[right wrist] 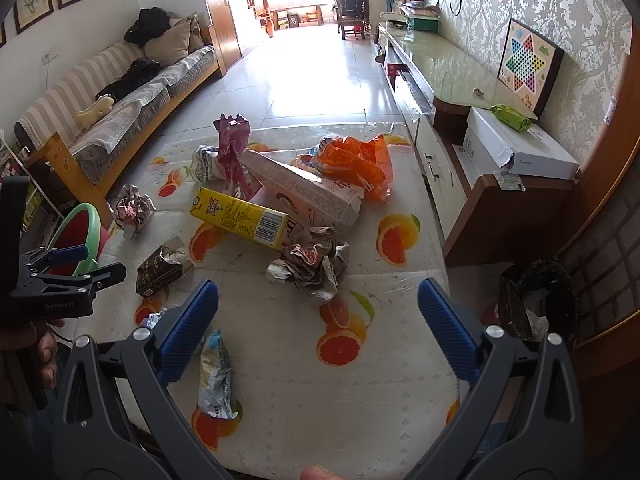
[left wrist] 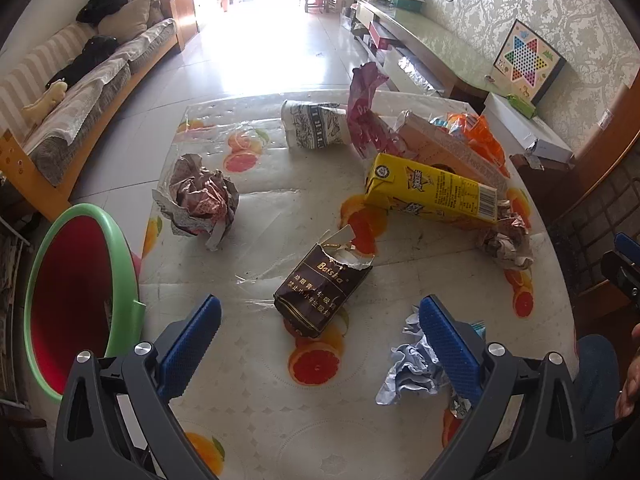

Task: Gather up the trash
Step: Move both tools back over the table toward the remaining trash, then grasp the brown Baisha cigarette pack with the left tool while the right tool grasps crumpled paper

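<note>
The round red bin with a green rim (left wrist: 86,280) stands at the table's left edge, its inside apparently still bare. Right of the bin lies a crumpled brown-and-white paper wad (left wrist: 198,198), then a torn dark-brown cigarette pack (left wrist: 320,288), a printed paper cup (left wrist: 314,125), a yellow drink carton (left wrist: 432,192) and an orange plastic wrapper (right wrist: 356,160), farthest from it. The left gripper (left wrist: 320,320) and right gripper (right wrist: 318,304) both hover with fingers spread wide, holding nothing. Collection seems barely begun; nearly all the trash remains.
</note>
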The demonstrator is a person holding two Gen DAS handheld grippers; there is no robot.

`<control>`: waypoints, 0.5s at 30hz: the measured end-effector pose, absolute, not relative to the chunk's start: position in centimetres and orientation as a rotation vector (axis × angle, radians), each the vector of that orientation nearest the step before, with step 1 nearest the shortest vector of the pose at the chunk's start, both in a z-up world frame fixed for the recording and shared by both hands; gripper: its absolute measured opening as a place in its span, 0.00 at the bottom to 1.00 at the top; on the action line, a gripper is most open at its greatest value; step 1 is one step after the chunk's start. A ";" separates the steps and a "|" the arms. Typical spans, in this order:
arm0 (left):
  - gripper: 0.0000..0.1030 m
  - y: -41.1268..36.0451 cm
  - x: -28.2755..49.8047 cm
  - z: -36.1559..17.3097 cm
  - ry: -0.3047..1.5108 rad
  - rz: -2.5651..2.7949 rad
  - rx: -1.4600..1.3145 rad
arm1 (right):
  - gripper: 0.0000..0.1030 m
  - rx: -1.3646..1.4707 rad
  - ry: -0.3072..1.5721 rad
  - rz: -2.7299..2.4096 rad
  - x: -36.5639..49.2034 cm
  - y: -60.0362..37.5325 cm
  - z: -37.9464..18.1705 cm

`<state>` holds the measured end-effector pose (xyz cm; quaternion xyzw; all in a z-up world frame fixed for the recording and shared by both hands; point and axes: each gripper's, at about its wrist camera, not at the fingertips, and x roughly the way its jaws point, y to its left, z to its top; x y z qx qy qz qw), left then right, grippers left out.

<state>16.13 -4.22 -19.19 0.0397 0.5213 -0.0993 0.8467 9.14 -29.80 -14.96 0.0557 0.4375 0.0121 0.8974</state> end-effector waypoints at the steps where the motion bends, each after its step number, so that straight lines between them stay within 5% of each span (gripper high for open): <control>1: 0.92 -4.4 16.5 -19.8 1.114 -0.212 0.091 | 0.96 0.114 0.915 0.024 9.4 -29.9 -15.3; 15: 0.92 -6.1 20.2 -25.8 1.222 -0.214 0.189 | 0.96 0.143 1.010 0.021 12.1 -30.2 -19.8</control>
